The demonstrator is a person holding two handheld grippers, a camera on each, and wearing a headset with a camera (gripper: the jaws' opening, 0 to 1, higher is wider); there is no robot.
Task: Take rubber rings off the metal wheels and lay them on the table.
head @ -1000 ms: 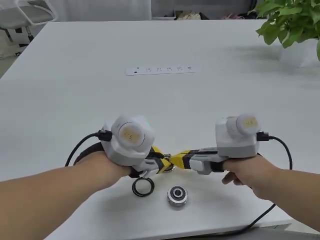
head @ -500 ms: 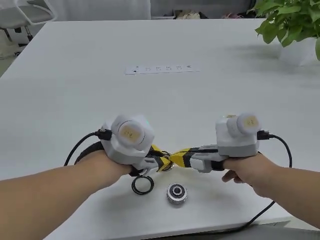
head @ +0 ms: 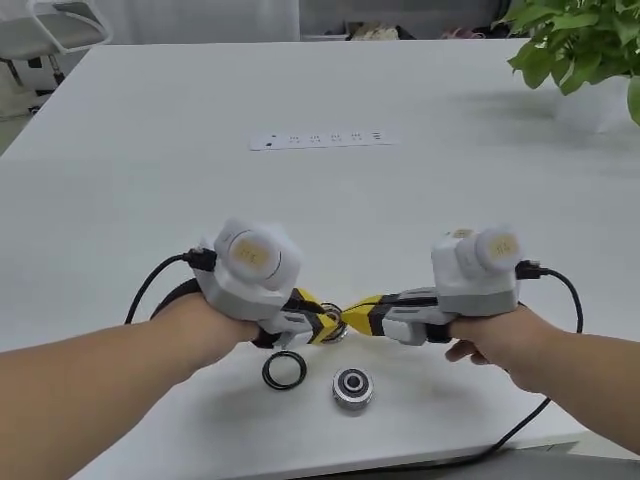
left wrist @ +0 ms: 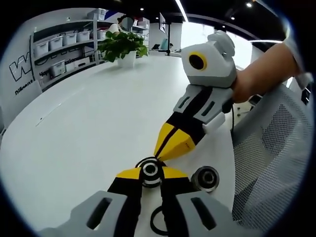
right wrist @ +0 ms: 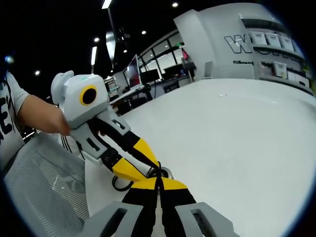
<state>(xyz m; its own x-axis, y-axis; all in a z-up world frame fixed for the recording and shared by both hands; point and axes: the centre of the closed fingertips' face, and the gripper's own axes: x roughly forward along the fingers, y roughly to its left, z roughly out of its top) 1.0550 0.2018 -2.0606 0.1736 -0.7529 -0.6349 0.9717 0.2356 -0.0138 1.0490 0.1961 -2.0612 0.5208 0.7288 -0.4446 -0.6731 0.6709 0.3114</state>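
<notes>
My left gripper (left wrist: 149, 174) is shut on a small metal wheel (left wrist: 149, 169) that carries a black rubber ring, held just above the table. My right gripper (right wrist: 159, 180) comes in from the opposite side, jaws shut, pinching the ring at the wheel's rim (right wrist: 161, 172). In the head view the left gripper (head: 320, 326) and the right gripper (head: 350, 319) meet tip to tip at that wheel (head: 336, 328). A loose black rubber ring (head: 284, 370) lies flat on the table under the left hand. A second metal wheel (head: 352, 387) sits beside it.
A white power strip (head: 318, 139) lies mid-table, farther away. A potted plant (head: 578, 45) stands at the back right. The table's front edge (head: 330, 465) runs close below the wheel. Black cables (head: 150, 290) trail from both grippers. A mesh chair (left wrist: 276, 148) is beside the table.
My left hand and gripper have shifted slightly left and rolled a little. The right gripper, the loose ring and the second wheel have stayed put.
</notes>
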